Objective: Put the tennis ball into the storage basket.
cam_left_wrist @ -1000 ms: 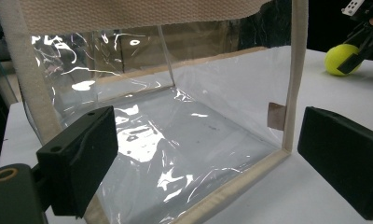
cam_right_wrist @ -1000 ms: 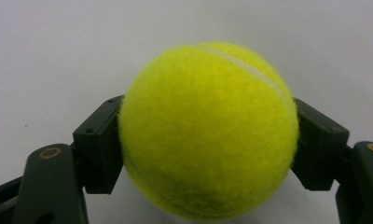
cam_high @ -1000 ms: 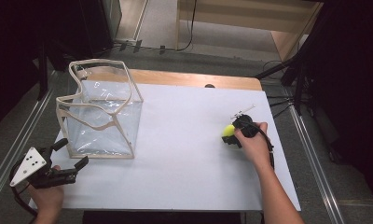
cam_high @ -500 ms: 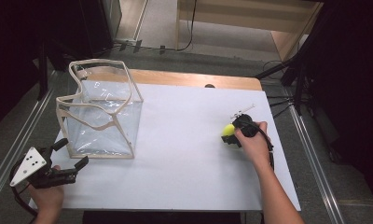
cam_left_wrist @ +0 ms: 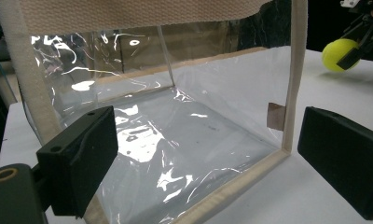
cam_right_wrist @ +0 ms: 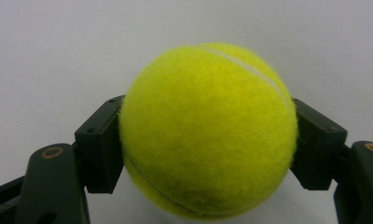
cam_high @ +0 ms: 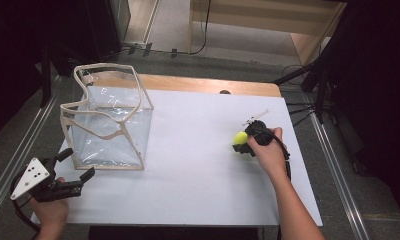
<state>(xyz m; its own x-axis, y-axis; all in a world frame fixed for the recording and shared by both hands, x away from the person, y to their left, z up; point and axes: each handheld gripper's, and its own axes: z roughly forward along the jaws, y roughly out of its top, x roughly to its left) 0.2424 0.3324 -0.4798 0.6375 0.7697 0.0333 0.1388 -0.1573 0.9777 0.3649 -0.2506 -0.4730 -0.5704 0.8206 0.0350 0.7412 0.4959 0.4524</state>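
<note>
Between the right gripper's (cam_right_wrist: 208,144) black jaws sits the tennis ball (cam_right_wrist: 208,128)

The high view is looking forward and down from above the person's side, taking in the whole table (cam_high: 188,190) from well back, with floor and a wooden bench beyond. The left gripper view is riding low at the table's near left corner, looking level past its own jaws, right up close to the bag (cam_left_wrist: 175,140). That bag (cam_high: 108,125) is also showing in the high view, as is the ball (cam_high: 240,137), which the left gripper view is catching far off (cam_left_wrist: 338,53). The right gripper view is sitting very near the ball (cam_right_wrist: 208,130), facing it against the bare tabletop.
</note>
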